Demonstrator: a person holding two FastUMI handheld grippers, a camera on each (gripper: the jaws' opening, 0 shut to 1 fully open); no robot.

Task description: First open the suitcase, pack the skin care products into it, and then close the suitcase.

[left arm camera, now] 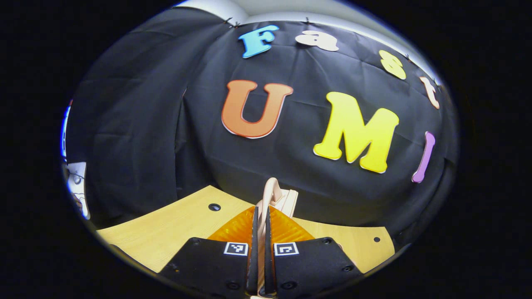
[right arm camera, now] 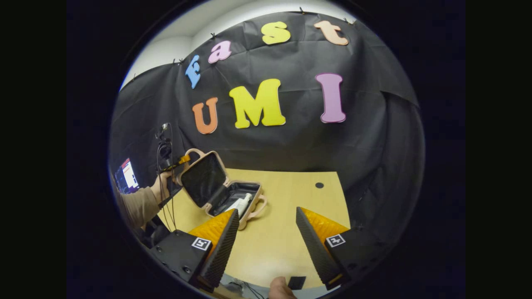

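In the right gripper view a small pink-beige suitcase lies open at the table's left, its lid tilted up. A white skin care bottle lies in the dark-lined base. My left gripper, held by a hand, grips the lid's top edge. In the left gripper view my left gripper is shut on the lid's handle, which rises between the fingers. My right gripper stands open above the table, just right of the suitcase, with nothing between its fingers.
The wooden table has small dark holes in it and runs to the black cloth wall. A person's sleeve and a lit screen are at the left. Cables hang by the left hand. A thumb shows at the bottom.
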